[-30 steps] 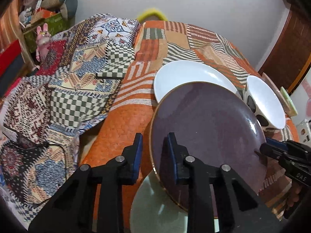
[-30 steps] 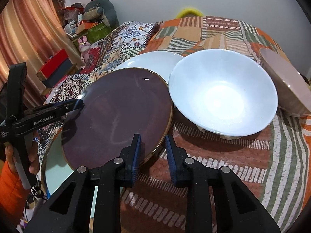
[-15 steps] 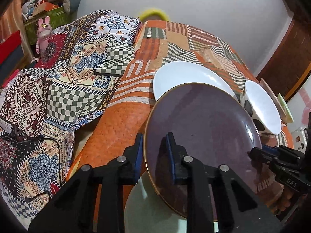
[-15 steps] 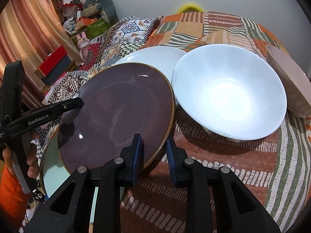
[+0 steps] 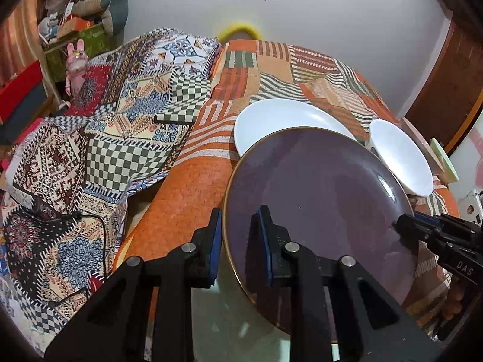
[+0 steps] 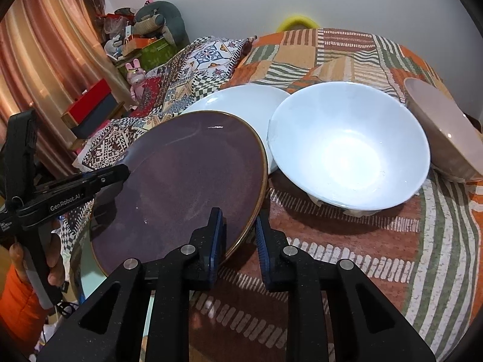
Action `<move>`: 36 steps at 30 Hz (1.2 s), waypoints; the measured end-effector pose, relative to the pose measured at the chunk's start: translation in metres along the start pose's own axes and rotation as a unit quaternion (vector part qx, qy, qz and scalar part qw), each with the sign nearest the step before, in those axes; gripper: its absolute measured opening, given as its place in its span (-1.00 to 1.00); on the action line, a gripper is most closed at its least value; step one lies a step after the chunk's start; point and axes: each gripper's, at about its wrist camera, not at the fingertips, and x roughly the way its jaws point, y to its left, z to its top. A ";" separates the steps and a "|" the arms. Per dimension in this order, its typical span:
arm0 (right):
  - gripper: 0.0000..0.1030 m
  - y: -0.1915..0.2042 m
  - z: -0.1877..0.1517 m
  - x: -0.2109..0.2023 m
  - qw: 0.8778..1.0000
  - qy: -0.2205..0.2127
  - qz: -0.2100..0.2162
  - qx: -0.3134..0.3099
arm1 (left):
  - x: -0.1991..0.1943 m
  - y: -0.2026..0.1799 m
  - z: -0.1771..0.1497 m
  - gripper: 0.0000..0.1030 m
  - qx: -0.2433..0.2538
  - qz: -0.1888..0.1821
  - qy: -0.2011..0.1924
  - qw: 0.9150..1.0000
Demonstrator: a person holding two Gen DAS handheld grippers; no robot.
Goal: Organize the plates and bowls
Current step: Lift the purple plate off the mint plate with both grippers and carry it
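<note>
Both grippers have hold of the same purple plate (image 5: 317, 187), a dark, glossy dish with a thin gold rim, and it hangs tilted above the orange patchwork bedspread (image 5: 187, 187). The left gripper (image 5: 240, 238) pinches the plate's near left rim, one blue pad under the edge and the other on top of it, the jaws narrowed down onto the rim. The right gripper (image 6: 240, 236) does the same at the opposite rim, its jaws drawn nearly together with the gold edge caught between them. In the left wrist view the right gripper's black tip shows at the far right edge of the purple plate; in the right wrist view the left gripper reaches in at the plate's left edge, a hand (image 6: 36, 256) with an orange sleeve wrapped round its handle.

Directly under the purple plate's near edge lies a pale green plate (image 5: 229, 325), only partly seen. Beyond the purple plate, and partly hidden by it, a white plate (image 5: 283, 120) lies flat on the bedspread. To the right of the purple plate stands a white bowl (image 6: 350, 147), its rim close to the plate's edge, and further right of that a pinkish-beige bowl (image 6: 443, 132) sits tipped against it. A patterned quilt (image 5: 90, 150) covers the bed left of the purple plate
</note>
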 end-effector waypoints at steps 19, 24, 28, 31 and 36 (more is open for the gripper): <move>-0.62 -0.009 -0.008 -0.087 0.997 -0.076 -0.005 0.009 | -0.084 -0.066 0.003 -0.56 0.049 -0.010 -0.057 0.997; -0.62 -0.023 -0.019 -0.112 0.995 -0.096 -0.010 0.023 | -0.098 -0.095 0.001 -0.56 0.071 -0.019 -0.063 0.995; -0.62 -0.036 -0.031 -0.129 0.993 -0.108 -0.019 0.034 | -0.106 -0.123 -0.004 -0.56 0.090 -0.026 -0.067 0.993; -0.62 -0.050 -0.041 -0.142 0.992 -0.113 -0.026 0.046 | -0.108 -0.143 -0.008 -0.56 0.104 -0.034 -0.066 0.992; -0.62 -0.072 -0.058 -0.163 0.989 -0.126 -0.048 0.065 | -0.107 -0.178 -0.018 -0.55 0.129 -0.057 -0.056 0.988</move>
